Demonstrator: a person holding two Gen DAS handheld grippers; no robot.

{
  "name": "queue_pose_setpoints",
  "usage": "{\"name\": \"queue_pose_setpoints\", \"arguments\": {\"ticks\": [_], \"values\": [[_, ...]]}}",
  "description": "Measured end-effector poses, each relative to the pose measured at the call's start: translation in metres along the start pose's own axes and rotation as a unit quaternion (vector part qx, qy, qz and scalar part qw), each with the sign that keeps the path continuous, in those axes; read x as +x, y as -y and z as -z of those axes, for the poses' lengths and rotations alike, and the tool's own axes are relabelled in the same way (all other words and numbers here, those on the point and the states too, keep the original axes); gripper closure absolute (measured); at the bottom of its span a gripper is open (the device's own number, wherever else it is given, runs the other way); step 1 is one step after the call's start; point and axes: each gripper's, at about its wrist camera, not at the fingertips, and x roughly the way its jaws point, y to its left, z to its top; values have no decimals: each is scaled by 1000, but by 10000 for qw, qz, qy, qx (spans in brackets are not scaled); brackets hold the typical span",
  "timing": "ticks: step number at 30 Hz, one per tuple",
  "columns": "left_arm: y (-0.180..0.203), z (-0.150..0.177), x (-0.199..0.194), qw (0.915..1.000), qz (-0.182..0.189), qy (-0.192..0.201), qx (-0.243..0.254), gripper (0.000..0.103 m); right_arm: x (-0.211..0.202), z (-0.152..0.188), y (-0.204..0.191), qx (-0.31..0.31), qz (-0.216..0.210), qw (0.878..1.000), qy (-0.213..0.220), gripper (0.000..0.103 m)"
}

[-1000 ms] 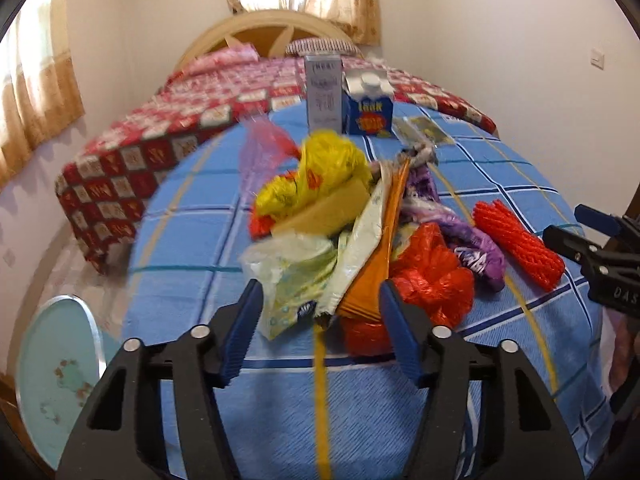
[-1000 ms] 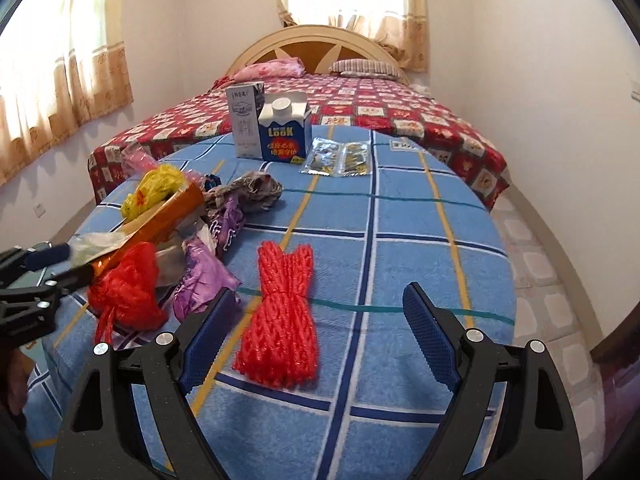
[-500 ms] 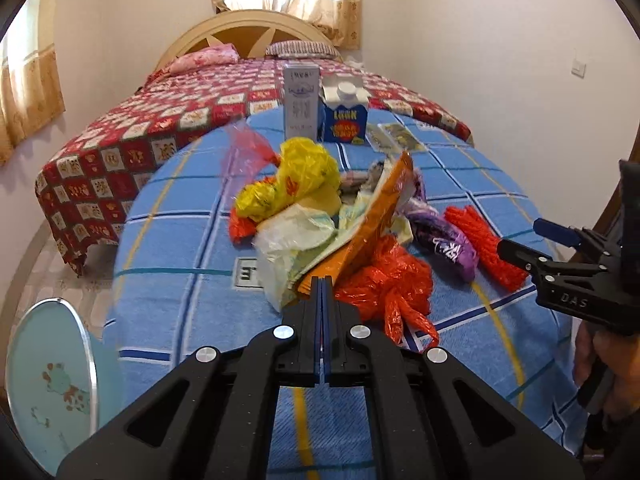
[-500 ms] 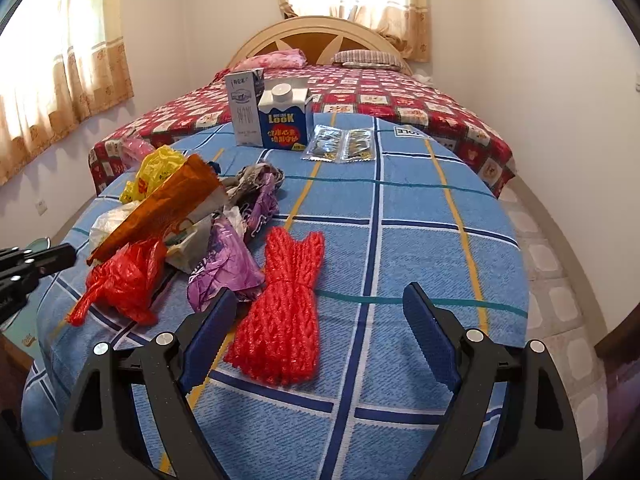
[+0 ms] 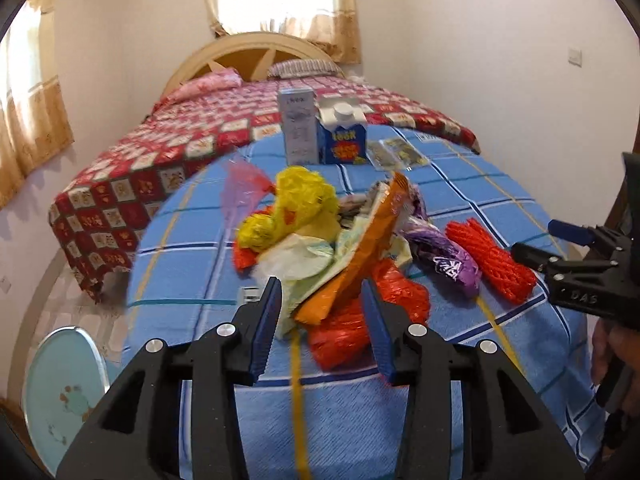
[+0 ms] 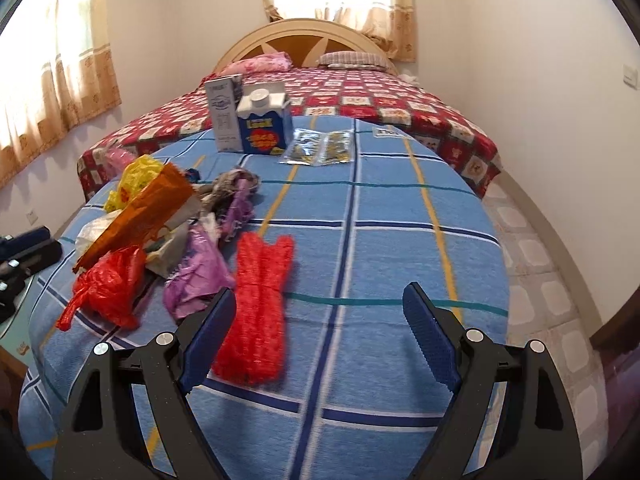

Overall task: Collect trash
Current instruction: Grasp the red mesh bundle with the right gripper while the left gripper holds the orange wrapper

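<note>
Apparently sealed, blue carton (image 6: 263, 125) stands beside grey box (image 6: 225, 114); both grippers' jaws spread, empty.

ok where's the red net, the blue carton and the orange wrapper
red net (image 6: 258, 312), right wrist view, middle of the bundle
blue carton (image 6: 262, 128), right wrist view, front face
orange wrapper (image 5: 360, 256), left wrist view, its flat side

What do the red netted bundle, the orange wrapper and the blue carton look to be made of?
Red netted bundle: likely plastic foam mesh; open woven ribbing, matte.
Orange wrapper: probably thin plastic or foil film; it stands in stiff creases with a slight sheen.
Blue carton: seemingly coated paperboard; folded gable top, printed faces, white screw cap that looks plastic.
</note>
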Motion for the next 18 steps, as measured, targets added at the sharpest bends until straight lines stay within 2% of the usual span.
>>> {"name": "queue_pose_setpoints", "arguments": {"ticks": [3, 4, 5, 9, 14, 16, 17, 18], "values": [[3, 1, 19, 9996, 143, -258, 20, 62, 0, 0, 1, 43, -38, 10000, 3, 19], [3, 2, 27, 9992, 142, -387, -8, 74, 0, 0, 0, 38, -65, 10000, 1, 19], [2, 2, 29, 9988, 211, -444, -32, 99, 0, 0, -2, 16, -106, 9999, 8, 19], [-4, -2, 14, 9993, 224, -294, -104, 102, 1, 0, -9, -34, -218, 9998, 1, 19], [-13, -9, -29, 9997, 220, 79, -106, 102, 9, -1, -19, -127, -308, 9993, -138, 20], [-19, -8, -43, 9998, 58, 173, -100, 102, 18, 2, -23, -204, -412, 9982, -375, 36], [-23, -6, -48, 9997, 13, 198, -131, 102, 23, 4, -24, -219, -498, 9972, -521, 59], [-27, -4, -53, 9996, -15, 208, -178, 102, 28, 7, -24, -189, -637, 9955, -678, 69]]}}
